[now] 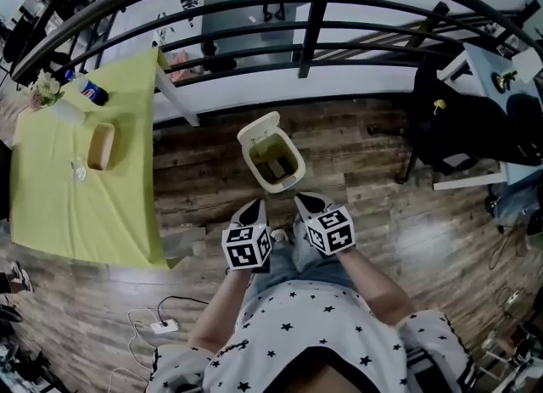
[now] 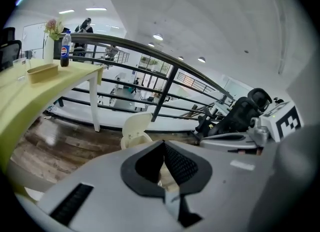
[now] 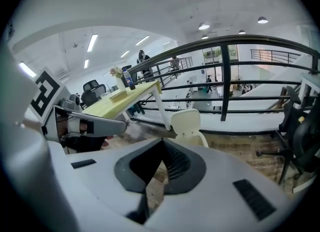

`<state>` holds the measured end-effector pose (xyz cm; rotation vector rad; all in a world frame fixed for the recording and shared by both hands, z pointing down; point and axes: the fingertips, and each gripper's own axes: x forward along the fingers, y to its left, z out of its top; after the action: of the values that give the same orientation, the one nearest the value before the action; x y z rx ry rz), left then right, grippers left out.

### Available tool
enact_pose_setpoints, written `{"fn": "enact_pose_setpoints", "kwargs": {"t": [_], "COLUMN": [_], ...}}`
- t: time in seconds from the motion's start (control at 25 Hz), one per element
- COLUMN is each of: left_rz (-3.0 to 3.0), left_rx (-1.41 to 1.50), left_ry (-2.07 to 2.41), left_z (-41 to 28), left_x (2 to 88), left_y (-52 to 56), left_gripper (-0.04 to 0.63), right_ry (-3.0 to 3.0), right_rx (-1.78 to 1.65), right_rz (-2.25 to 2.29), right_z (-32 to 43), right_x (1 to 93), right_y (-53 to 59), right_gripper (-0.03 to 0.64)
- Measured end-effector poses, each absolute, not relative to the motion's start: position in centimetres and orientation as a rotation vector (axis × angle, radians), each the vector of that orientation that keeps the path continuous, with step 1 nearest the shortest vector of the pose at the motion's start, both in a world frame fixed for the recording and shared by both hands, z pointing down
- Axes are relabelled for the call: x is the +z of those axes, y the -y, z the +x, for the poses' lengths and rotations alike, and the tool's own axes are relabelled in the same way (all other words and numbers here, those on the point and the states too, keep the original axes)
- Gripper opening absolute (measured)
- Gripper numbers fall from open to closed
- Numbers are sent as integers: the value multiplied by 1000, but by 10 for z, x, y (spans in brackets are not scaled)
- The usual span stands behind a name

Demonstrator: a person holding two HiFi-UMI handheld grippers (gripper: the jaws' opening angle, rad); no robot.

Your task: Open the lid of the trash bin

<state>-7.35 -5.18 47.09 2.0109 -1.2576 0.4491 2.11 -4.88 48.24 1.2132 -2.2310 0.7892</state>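
Note:
A cream trash bin [image 1: 273, 162] stands on the wooden floor just ahead of both grippers. Its lid [image 1: 257, 128] is tipped up and back, and the inside shows. The left gripper view has the bin [image 2: 134, 132] beyond the jaws, lid upright. The right gripper view shows the same bin [image 3: 190, 128] just past the jaw tips. My left gripper [image 1: 254, 206] and right gripper [image 1: 305, 203] are held side by side, a short way short of the bin and touching nothing. Both pairs of jaws meet at the tips, left gripper [image 2: 163, 144] and right gripper [image 3: 162, 141], with nothing between them.
A yellow-green table [image 1: 68, 188] stands to the left with a cola bottle [image 1: 92, 92], a wooden tray [image 1: 101, 146] and flowers [image 1: 44, 90]. A dark railing [image 1: 314, 18] runs behind the bin. A black office chair [image 1: 462, 124] is at the right. A power strip [image 1: 164, 327] with cables lies on the floor.

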Motion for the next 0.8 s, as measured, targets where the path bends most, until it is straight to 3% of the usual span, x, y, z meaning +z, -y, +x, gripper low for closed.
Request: {"fn": "enact_pose_setpoints", "kwargs": {"t": [0.8], "left_rz": [2087], "left_rx": [411], "left_ry": [1297], "left_z": [-70], "left_x": [423], "left_y": [25], "left_gripper": [12], "right_ry": [2368], "right_rx": [738], "right_rz": [1278], "right_z": [28], "right_x": [405], "right_y": [24], "right_gripper": [-6]}}
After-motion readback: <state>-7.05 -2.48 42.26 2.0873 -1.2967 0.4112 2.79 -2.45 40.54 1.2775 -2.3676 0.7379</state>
